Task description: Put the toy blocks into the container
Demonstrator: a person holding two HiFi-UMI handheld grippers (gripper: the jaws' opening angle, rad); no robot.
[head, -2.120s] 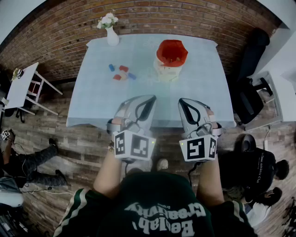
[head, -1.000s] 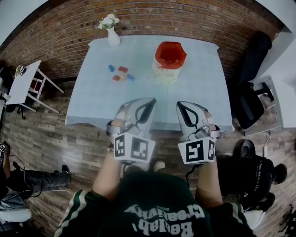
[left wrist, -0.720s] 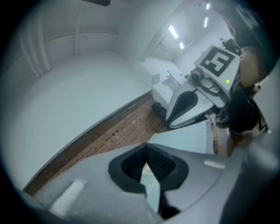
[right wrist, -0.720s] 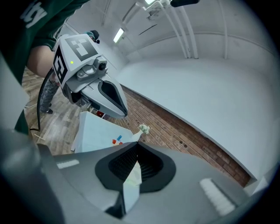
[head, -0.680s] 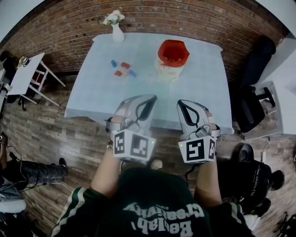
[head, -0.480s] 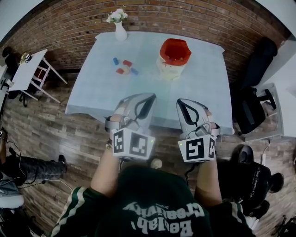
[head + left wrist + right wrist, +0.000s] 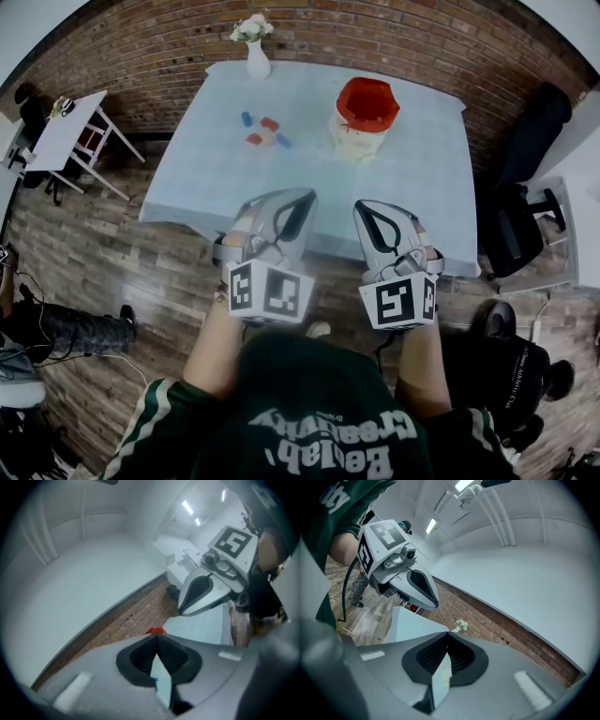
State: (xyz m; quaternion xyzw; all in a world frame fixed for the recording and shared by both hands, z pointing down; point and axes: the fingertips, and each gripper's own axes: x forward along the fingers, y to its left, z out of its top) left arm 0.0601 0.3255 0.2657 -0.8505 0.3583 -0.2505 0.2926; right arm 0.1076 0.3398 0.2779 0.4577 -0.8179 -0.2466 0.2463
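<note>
Head view. Shows a table [image 7: 309, 187] under a pale cloth, set against a brick wall [image 7: 141, 47]. On the far left part of the cloth, the toy blocks [image 7: 263, 131], red ones and blue ones, lying close together. To the right of them and well apart, the red container [image 7: 367, 101], upright on a cream base. Near the far left corner, a white vase with flowers [image 7: 255, 47]. At the near edge of the table, the left gripper [image 7: 306, 196] and the right gripper [image 7: 360, 204], side by side, both pointing toward the table and far from the blocks.

Left gripper view. Shows the two jaws closed, tip against tip, with nothing between them. Just over the tips, a small bit of the red container. To the right, the right gripper above the cloth.

Right gripper view. Shows the jaws closed here too, tips touching, nothing gripped. Just past the tips, the flowers in front of the brick wall. Up on the left, the left gripper, and under it a corner of the table.
</note>
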